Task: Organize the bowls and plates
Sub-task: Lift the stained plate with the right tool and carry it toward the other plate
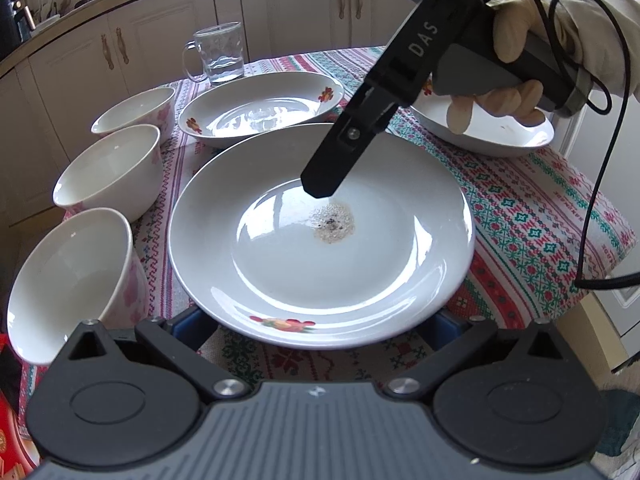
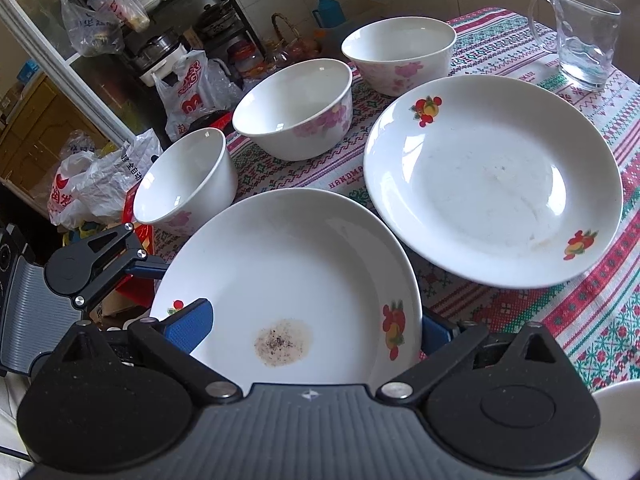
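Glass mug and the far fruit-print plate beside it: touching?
Apart. The right wrist view shows a strip of tablecloth between the glass mug and the plate.
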`<state>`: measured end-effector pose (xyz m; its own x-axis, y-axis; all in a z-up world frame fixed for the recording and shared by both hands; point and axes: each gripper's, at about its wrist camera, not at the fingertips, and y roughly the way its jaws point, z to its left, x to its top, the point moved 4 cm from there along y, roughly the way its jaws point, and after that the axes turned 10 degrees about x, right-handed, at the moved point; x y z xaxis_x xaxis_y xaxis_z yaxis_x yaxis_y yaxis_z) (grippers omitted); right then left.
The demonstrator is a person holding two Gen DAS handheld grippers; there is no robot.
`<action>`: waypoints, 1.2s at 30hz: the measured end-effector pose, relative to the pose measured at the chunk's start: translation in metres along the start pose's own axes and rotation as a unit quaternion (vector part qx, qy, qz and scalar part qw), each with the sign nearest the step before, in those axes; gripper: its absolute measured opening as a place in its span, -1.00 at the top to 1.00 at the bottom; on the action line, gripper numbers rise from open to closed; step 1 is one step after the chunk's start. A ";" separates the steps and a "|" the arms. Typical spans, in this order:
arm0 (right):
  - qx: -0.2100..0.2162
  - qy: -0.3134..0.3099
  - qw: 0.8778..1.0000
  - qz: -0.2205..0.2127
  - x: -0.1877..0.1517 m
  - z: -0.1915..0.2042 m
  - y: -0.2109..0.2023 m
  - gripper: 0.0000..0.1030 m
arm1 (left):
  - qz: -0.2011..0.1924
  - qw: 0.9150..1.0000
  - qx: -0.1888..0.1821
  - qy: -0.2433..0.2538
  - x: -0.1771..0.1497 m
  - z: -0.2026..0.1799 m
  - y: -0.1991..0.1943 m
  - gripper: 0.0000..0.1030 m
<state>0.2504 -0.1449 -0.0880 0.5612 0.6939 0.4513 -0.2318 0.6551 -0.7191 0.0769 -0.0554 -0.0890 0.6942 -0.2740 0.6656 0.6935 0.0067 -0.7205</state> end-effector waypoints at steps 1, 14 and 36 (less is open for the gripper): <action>-0.001 0.000 1.000 0.000 -0.001 0.000 -0.001 -1.00 | 0.000 1.000 -0.002 0.001 0.000 0.000 0.000 -0.99; -0.020 0.005 0.999 -0.030 -0.008 0.006 -0.026 -1.00 | -0.008 0.999 -0.026 0.021 0.020 -0.002 -0.009 -0.98; -0.108 0.049 0.988 -0.100 -0.049 -0.012 -0.111 -1.00 | -0.040 0.989 -0.097 0.100 0.082 -0.045 0.006 -0.98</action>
<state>0.2581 -0.2551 -0.0369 0.6559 0.5180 0.5491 0.0602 0.6892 -0.7220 0.1298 -0.1212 -0.0477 0.5727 -0.4505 0.6848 0.6819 -0.2019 -0.7031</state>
